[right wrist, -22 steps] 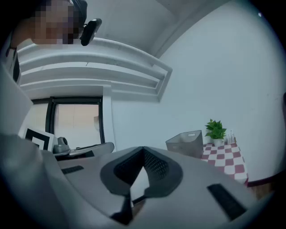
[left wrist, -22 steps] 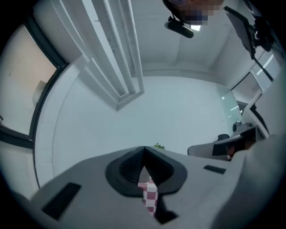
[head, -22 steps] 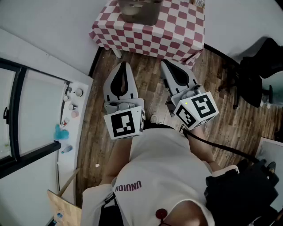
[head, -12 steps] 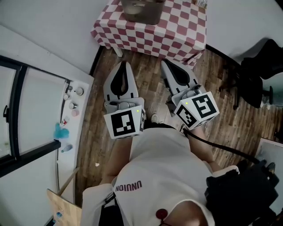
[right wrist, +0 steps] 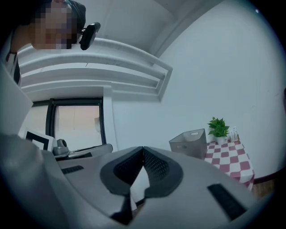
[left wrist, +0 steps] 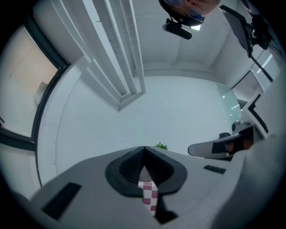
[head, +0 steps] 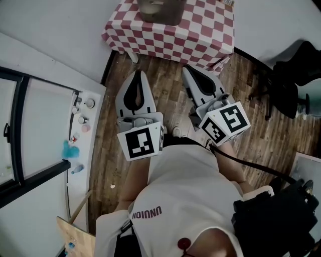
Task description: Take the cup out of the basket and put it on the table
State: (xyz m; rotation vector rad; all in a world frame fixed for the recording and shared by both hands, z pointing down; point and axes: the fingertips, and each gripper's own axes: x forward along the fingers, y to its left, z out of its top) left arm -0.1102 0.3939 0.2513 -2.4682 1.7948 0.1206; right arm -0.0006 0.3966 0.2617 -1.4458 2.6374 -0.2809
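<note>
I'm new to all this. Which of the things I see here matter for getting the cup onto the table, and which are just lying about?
For the job: grey basket, checked table, left hand-held gripper, right hand-held gripper. The cup itself is out of sight.
Just lying about: potted plant, small bottles, black bag.

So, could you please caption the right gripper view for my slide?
Shut, empty right tool; grey basket and plant on checkered table beyond.

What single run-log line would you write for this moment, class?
left gripper: shut, empty | right gripper: shut, empty | basket: on checked table, ahead | cup: not seen | task: not started
</note>
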